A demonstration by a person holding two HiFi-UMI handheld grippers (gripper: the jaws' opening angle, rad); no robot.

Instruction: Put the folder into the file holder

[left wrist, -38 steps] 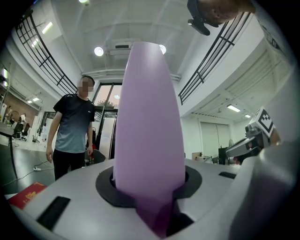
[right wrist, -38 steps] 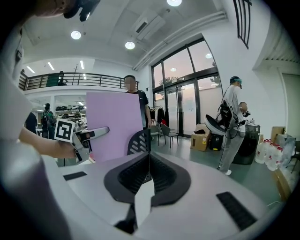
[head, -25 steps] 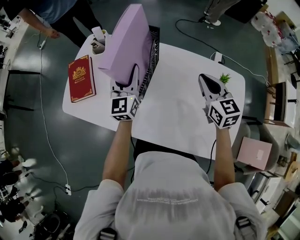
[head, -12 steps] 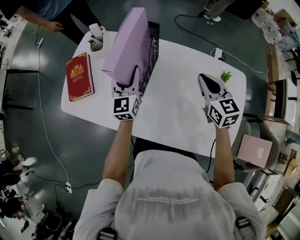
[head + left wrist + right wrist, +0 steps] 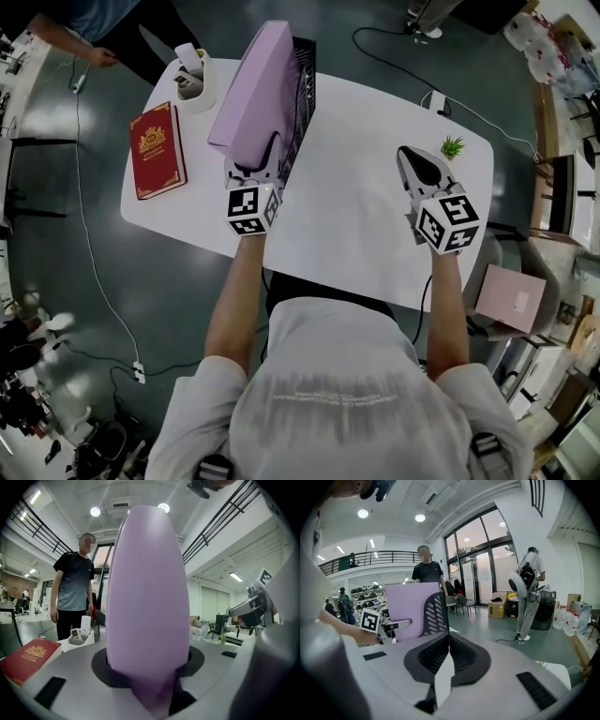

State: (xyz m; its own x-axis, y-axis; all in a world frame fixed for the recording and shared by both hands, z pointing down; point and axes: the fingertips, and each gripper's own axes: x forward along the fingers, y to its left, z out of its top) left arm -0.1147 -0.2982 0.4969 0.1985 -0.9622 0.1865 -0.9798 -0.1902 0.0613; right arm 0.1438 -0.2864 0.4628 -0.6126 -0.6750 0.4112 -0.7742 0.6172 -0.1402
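Folder [image 5: 258, 89] seen upright, long axis vertical, against mesh wall of holder [image 5: 305, 89]. Near edge caught between fingers of left gripper [image 5: 253, 167], now opening. Right gripper [image 5: 409, 159] fingers together, empty, well apart over worktop [image 5: 356, 206].

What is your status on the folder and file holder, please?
Left gripper jaws opening, purple folder between them. Right gripper shut, empty, over the table. Folder standing in the black file holder, apparently seated. Red book lies well aside, nothing blocking.
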